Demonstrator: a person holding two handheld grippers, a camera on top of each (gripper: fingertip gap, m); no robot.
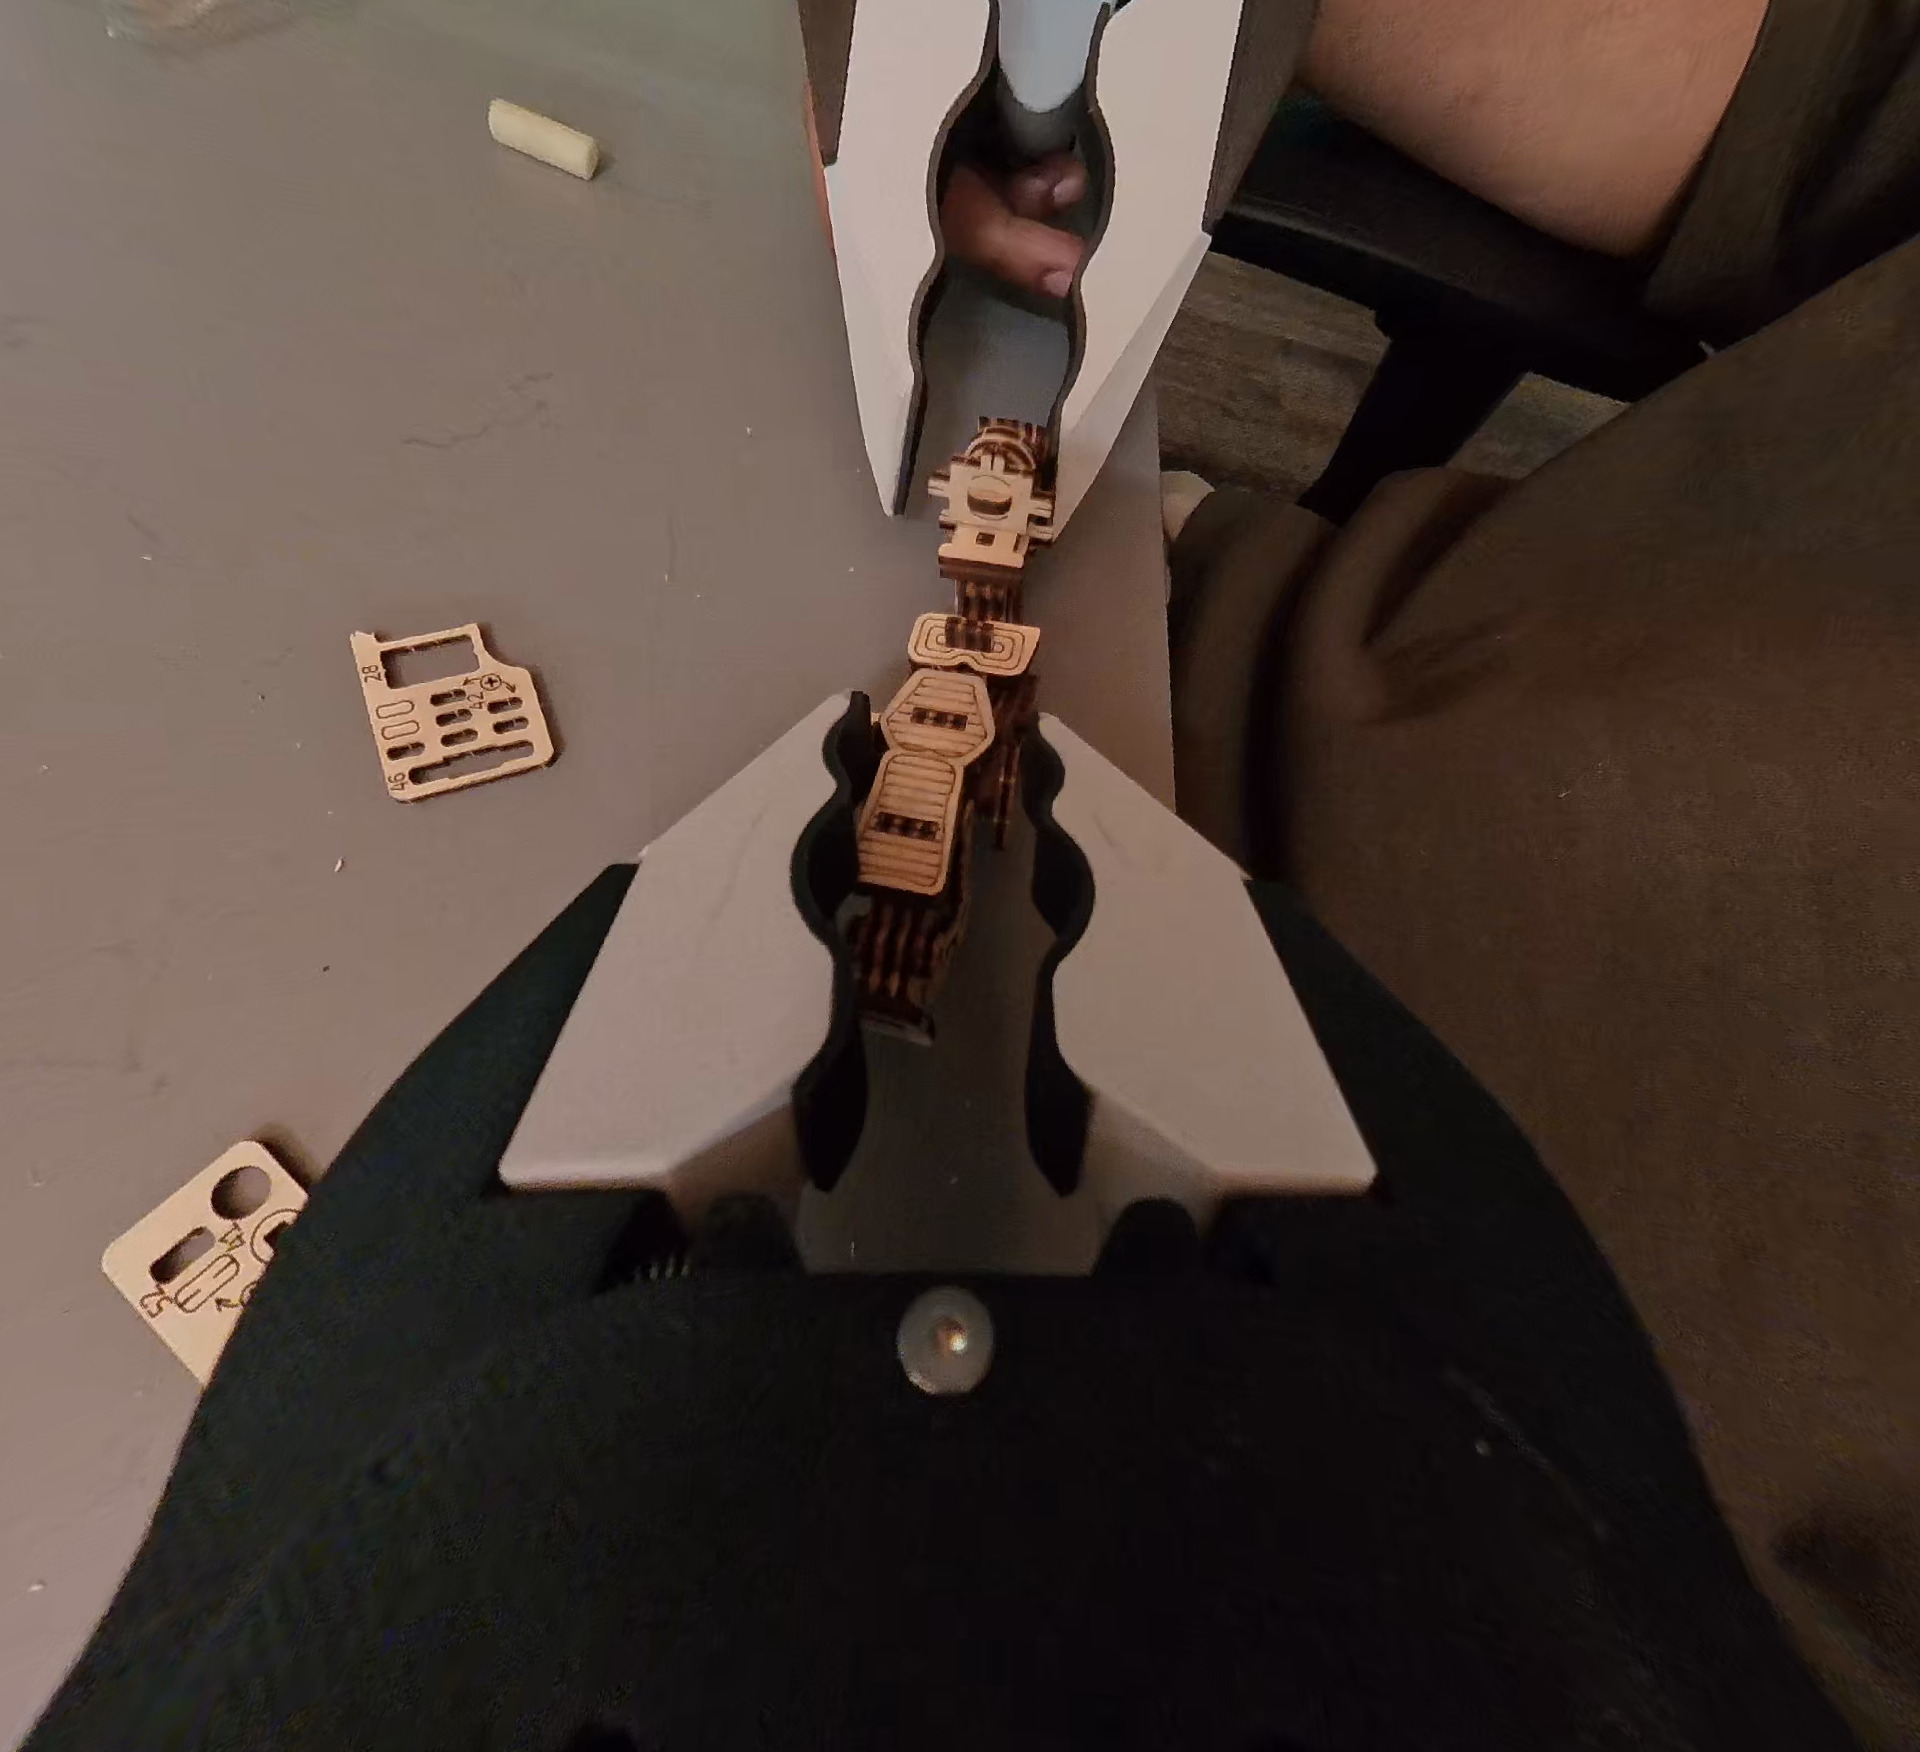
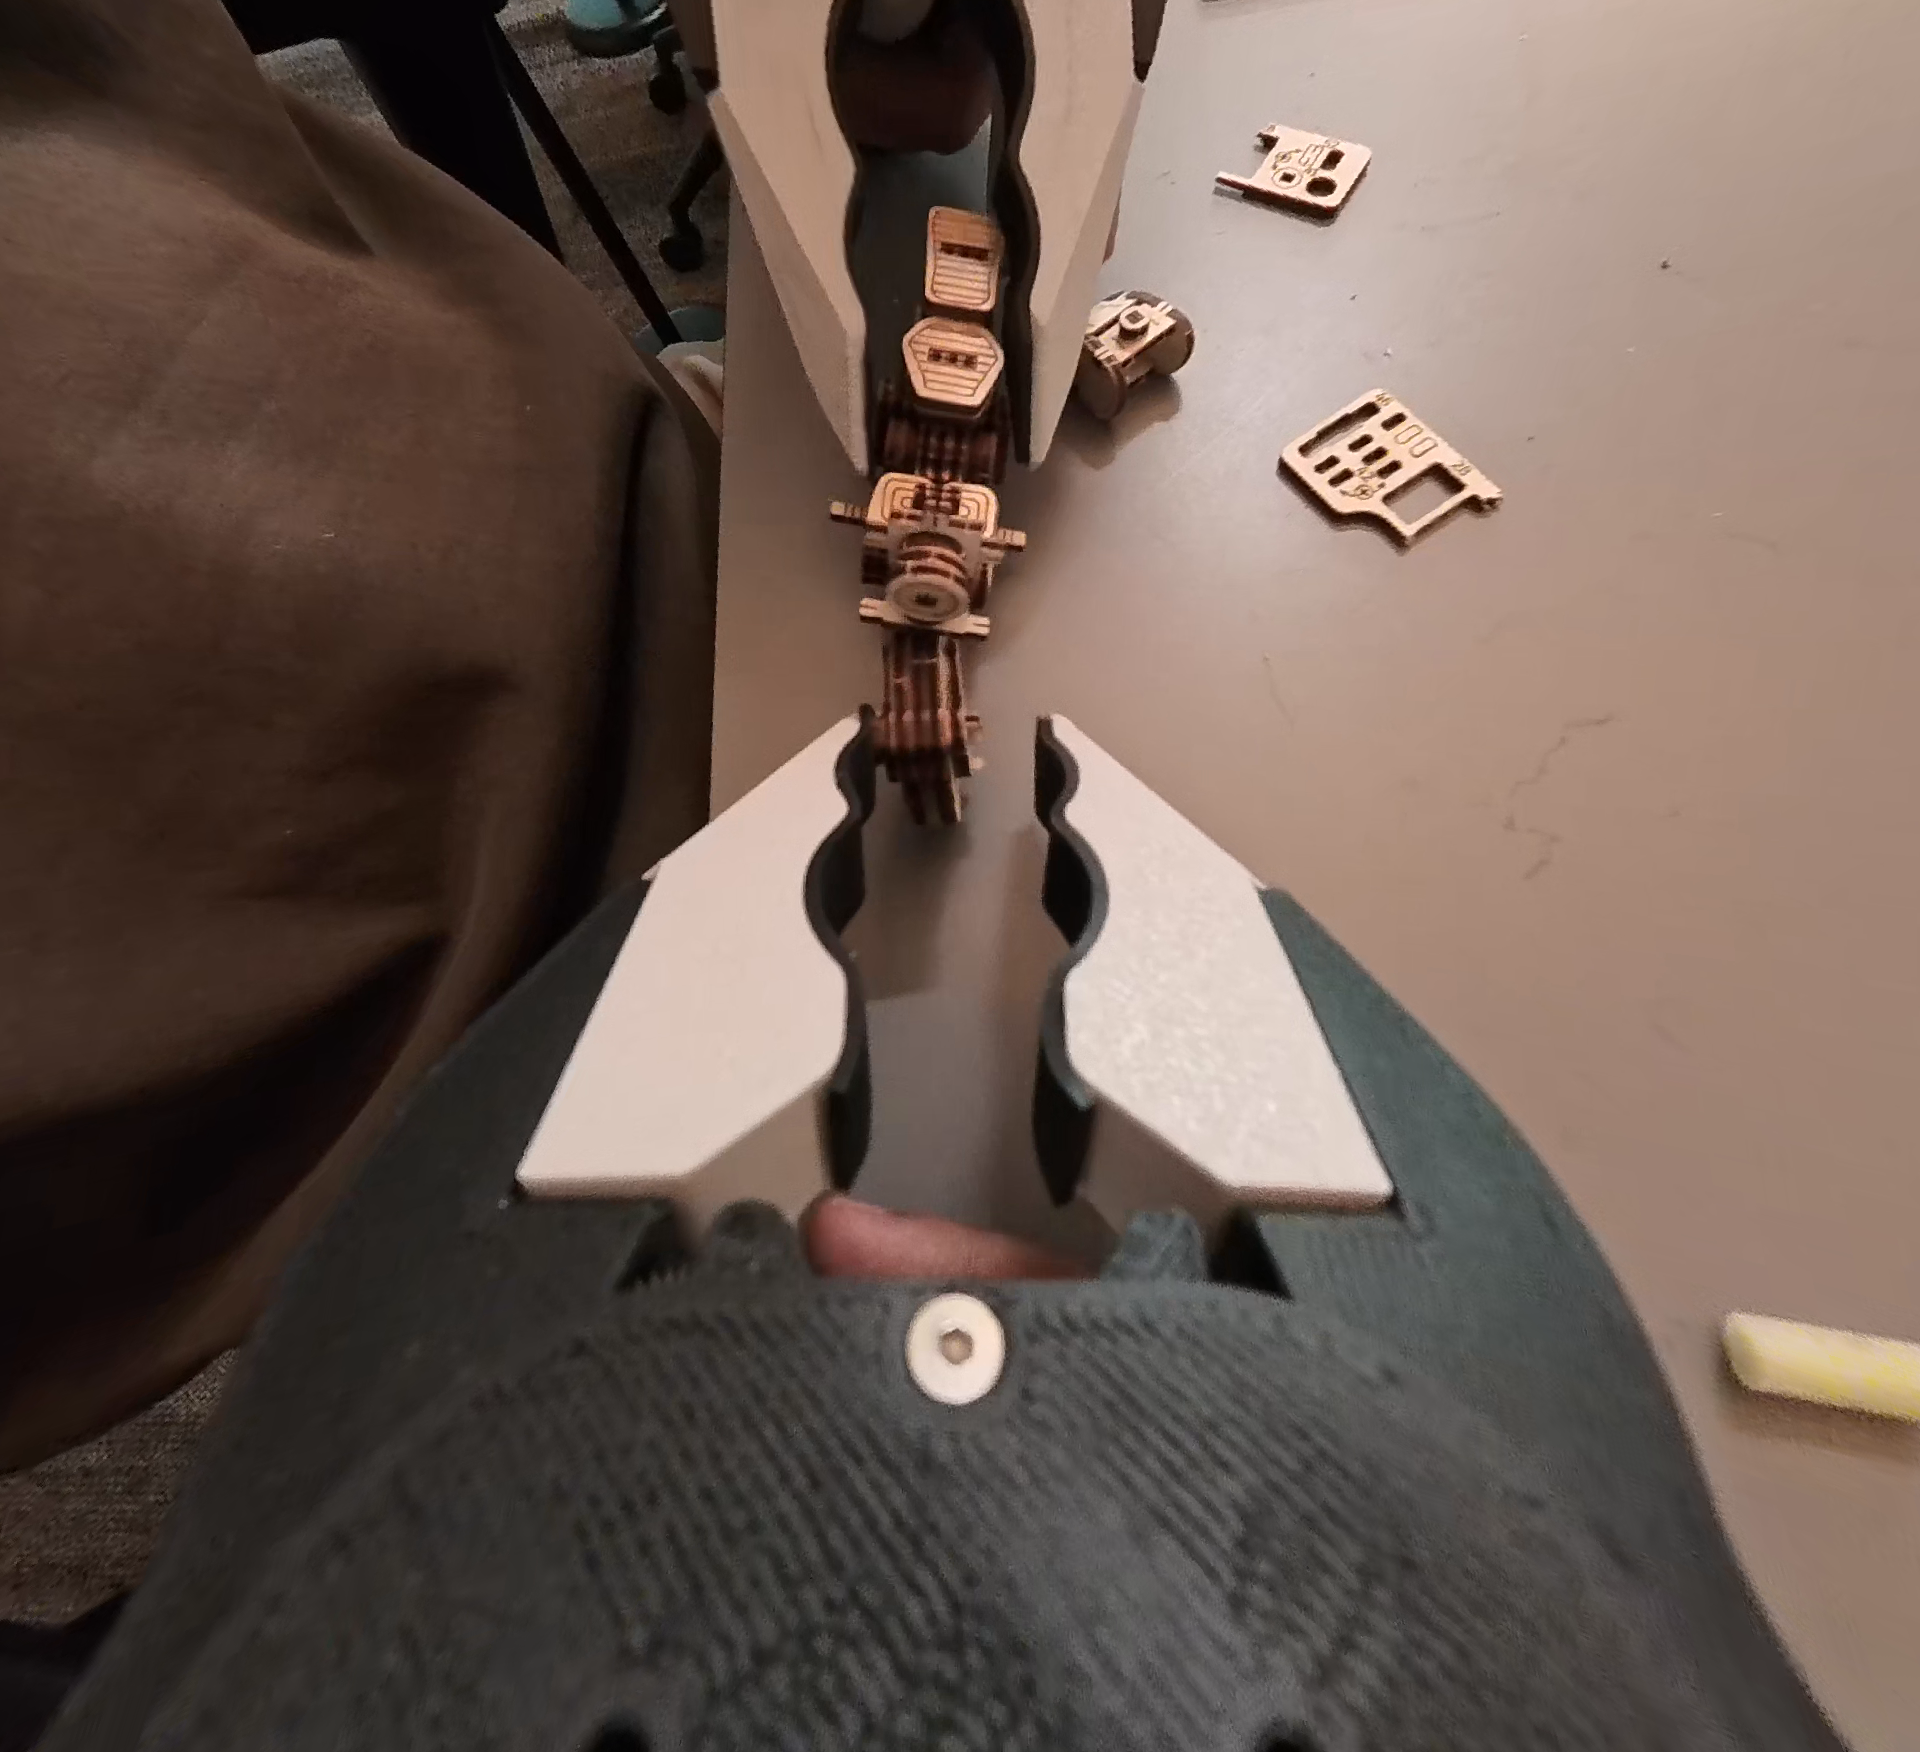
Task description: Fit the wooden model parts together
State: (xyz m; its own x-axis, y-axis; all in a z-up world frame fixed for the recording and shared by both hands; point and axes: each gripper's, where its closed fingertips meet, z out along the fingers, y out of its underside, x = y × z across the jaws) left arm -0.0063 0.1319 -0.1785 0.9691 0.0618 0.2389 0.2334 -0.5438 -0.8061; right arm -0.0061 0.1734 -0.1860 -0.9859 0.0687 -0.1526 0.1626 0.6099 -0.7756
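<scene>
With your left gripper (image 1: 940, 746) apparently clamped on the model (image 1: 935, 798) at frame centre, steady it and ease your right gripper (image 2: 951, 741) (jaws apart around the front end, barely touching) squarely closed before pressing parts home.

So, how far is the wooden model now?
Done: the wooden model already has its frame, seats and front piece joined. In hand: the left hand-held gripper grips its rear, and the right hand-held gripper is open around its front. Left: a wheel assembly and flat pieces lie loose on the table.
</scene>
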